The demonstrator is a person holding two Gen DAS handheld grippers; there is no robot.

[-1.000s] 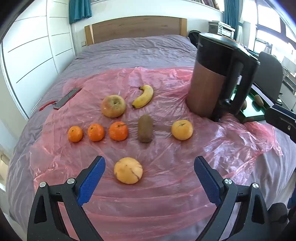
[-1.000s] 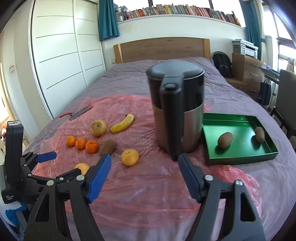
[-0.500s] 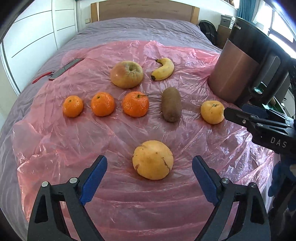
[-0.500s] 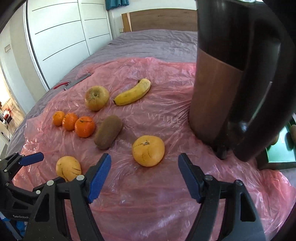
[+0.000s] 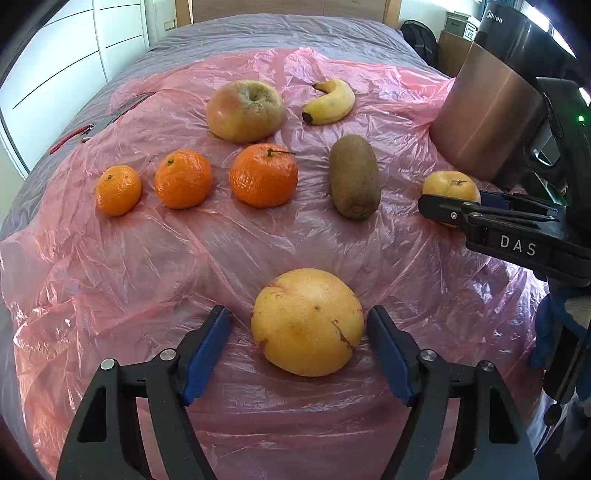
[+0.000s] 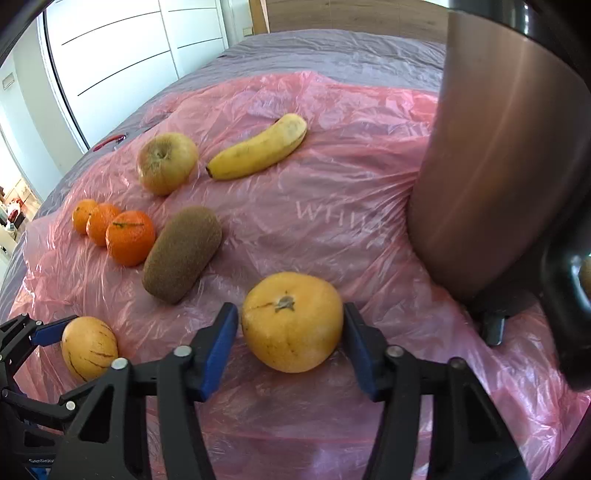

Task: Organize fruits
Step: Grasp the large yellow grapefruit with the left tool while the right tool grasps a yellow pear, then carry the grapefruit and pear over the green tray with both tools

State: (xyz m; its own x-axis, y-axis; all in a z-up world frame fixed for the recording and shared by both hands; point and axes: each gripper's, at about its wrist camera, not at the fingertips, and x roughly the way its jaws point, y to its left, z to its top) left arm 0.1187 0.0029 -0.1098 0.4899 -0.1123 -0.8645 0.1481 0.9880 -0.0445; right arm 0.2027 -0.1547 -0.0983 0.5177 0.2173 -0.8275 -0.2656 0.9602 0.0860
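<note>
Both grippers have dropped in while closing. The left gripper [image 5: 299, 325] narrowly brackets the scarred fruit [image 5: 307, 322], its pads not yet pressing; the right gripper [image 6: 288, 325] likewise brackets the yellow orange [image 6: 291, 321]. Pickup looks imminent. At twelve o'clock beyond lie kiwi [image 5: 354, 176], mandarins [image 5: 263, 174], then pink plastic [image 5: 147, 258] over a bed [image 5: 280, 31].

Left wrist view: looks from behind the left claw [image 5: 299, 328], steeply down and forward over the pink plastic sheet [image 5: 147, 266] on the bed [image 5: 280, 33], toward the headboard; very near the scarred yellow fruit [image 5: 307, 321].
Right wrist view: looks from behind the right claw [image 6: 290, 325], steeply down and forward, close to the yellow-orange citrus [image 6: 291, 321]; the kettle [image 6: 491, 177] fills its right side.
Shared part: both views show the apple [image 5: 245, 110], the banana [image 5: 330, 102], the kiwi [image 5: 354, 176], the mandarins [image 5: 263, 175], both yellow fruits and the kettle.
Cross view: each camera sees the other claw at its edge.
</note>
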